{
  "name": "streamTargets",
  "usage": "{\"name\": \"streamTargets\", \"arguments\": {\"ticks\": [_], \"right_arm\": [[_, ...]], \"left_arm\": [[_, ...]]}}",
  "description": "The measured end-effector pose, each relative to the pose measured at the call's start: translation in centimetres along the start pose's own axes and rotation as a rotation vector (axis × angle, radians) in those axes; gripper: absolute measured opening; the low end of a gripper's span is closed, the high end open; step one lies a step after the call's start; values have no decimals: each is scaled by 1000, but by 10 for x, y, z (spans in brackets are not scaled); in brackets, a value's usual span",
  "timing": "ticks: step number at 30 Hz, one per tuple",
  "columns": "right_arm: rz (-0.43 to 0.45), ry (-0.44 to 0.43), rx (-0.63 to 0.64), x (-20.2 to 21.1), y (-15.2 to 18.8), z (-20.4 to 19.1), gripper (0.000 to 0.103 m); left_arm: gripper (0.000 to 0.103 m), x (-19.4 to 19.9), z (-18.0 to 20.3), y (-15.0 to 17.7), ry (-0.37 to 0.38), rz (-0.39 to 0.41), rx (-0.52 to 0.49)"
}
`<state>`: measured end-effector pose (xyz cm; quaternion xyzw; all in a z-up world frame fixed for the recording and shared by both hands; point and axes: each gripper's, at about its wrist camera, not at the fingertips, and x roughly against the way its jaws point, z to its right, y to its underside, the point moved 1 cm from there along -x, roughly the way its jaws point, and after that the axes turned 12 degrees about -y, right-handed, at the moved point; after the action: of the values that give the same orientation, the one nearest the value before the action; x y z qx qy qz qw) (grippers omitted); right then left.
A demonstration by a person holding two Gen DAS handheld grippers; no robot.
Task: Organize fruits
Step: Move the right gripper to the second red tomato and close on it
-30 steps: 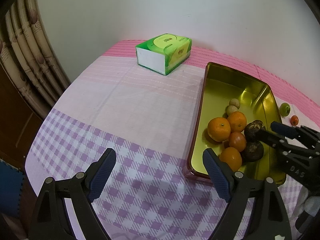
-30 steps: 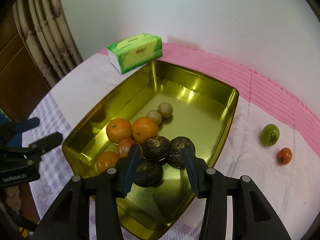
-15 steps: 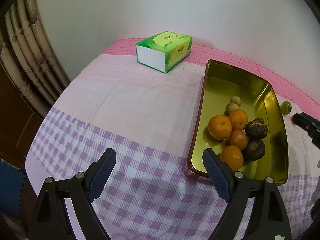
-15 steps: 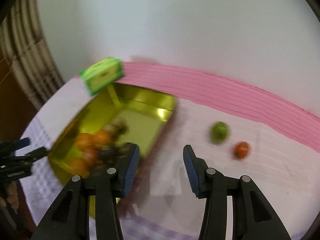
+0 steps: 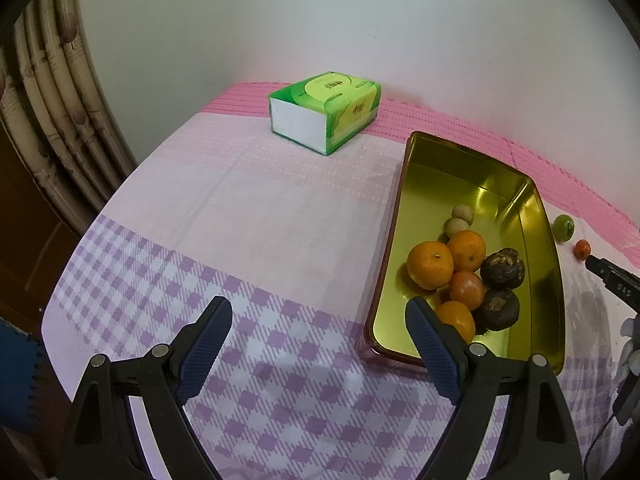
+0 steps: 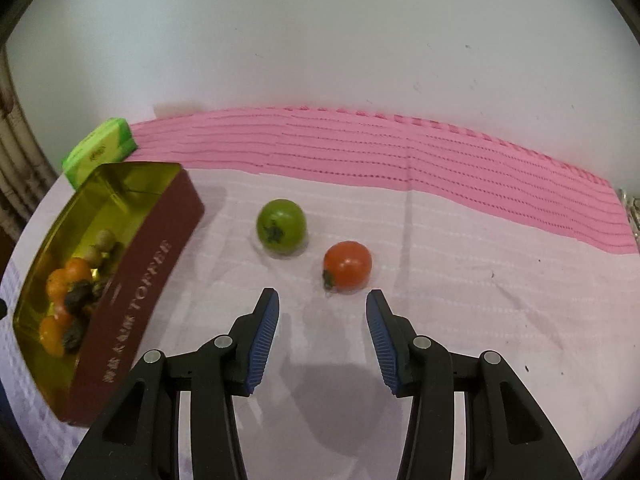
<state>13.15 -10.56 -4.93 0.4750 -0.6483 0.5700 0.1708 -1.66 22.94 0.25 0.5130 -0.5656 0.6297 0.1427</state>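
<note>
A gold tin [image 5: 412, 184] [image 6: 156, 256] with maroon outer walls holds several oranges [image 5: 430, 265], two dark brown fruits [image 5: 502, 269] and two small pale round fruits [image 5: 463, 214]. On the cloth to its right lie a green tomato [image 6: 282, 223] [image 5: 563, 227] and a red tomato [image 6: 347, 265] [image 5: 581, 249]. My right gripper [image 6: 322, 306] stands open just short of the red tomato, nothing between its fingers. My left gripper [image 5: 318, 314] is wide open over the checked cloth, left of the tin, empty.
A green tissue pack [image 5: 325, 111] [image 6: 98, 153] sits at the back near the white wall. The table [image 5: 240, 208] has a pink and purple checked cloth; its edge curves off at the left, with curtains [image 5: 52, 92] beyond.
My right gripper has swung from above the tin's dark fruits rightward over the cloth to the two tomatoes, still empty. The left gripper has stayed put.
</note>
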Motion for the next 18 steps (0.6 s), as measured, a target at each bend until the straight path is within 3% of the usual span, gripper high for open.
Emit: {"name": "streamTargets", "arguments": {"ticks": [13,18], "right_arm": [[9,54,44,-32,-11,14,46],[28,37,34,-33,-10,23,36]], "left_arm": [[86,-7,2,2,-5,-1,-3],[86,-5,9,-1,-26,-6,-14]]}}
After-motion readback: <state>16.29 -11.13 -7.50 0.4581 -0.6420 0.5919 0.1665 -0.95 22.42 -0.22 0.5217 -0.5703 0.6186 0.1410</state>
